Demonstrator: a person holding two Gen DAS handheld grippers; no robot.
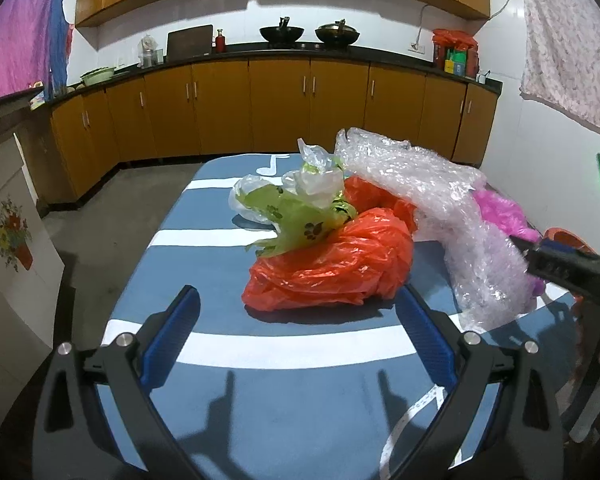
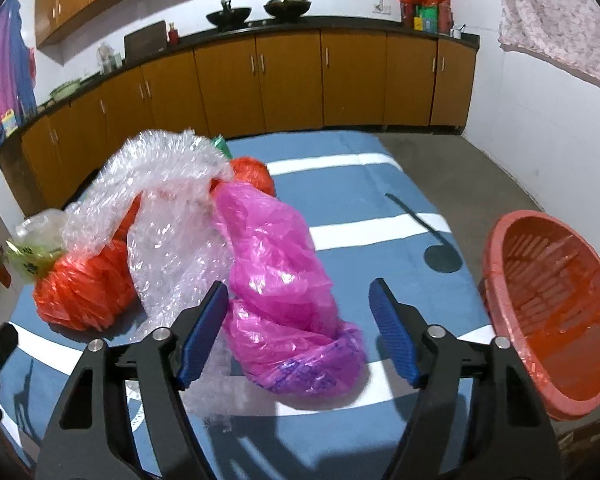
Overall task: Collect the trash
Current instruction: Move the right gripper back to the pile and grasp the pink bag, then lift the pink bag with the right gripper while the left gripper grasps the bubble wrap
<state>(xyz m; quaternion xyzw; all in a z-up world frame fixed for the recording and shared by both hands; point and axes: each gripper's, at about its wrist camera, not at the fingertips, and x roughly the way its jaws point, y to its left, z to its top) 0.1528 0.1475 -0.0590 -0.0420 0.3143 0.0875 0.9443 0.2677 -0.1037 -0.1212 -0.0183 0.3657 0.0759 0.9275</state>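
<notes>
A heap of plastic trash lies on the blue-and-white striped table (image 1: 204,280): a crumpled orange bag (image 1: 340,268), a green paw-print bag (image 1: 296,216), a clear bag (image 1: 312,176), bubble wrap (image 1: 420,184) and a pink bag (image 2: 284,264). My left gripper (image 1: 298,300) is open, its fingers on either side of the orange bag's near edge without touching it. My right gripper (image 2: 298,290) is open around the pink bag. Its left pad (image 2: 204,328) sits against the plastic and its right pad stands apart. A red basket (image 2: 496,248) lined with orange plastic stands tilted at the table's right edge.
Wooden cabinets (image 1: 280,104) and a dark counter with two woks line the far wall. A white panel with a flower picture (image 1: 12,240) leans at the left. A white measuring tape (image 1: 416,408) lies on the near cloth. Grey floor surrounds the table.
</notes>
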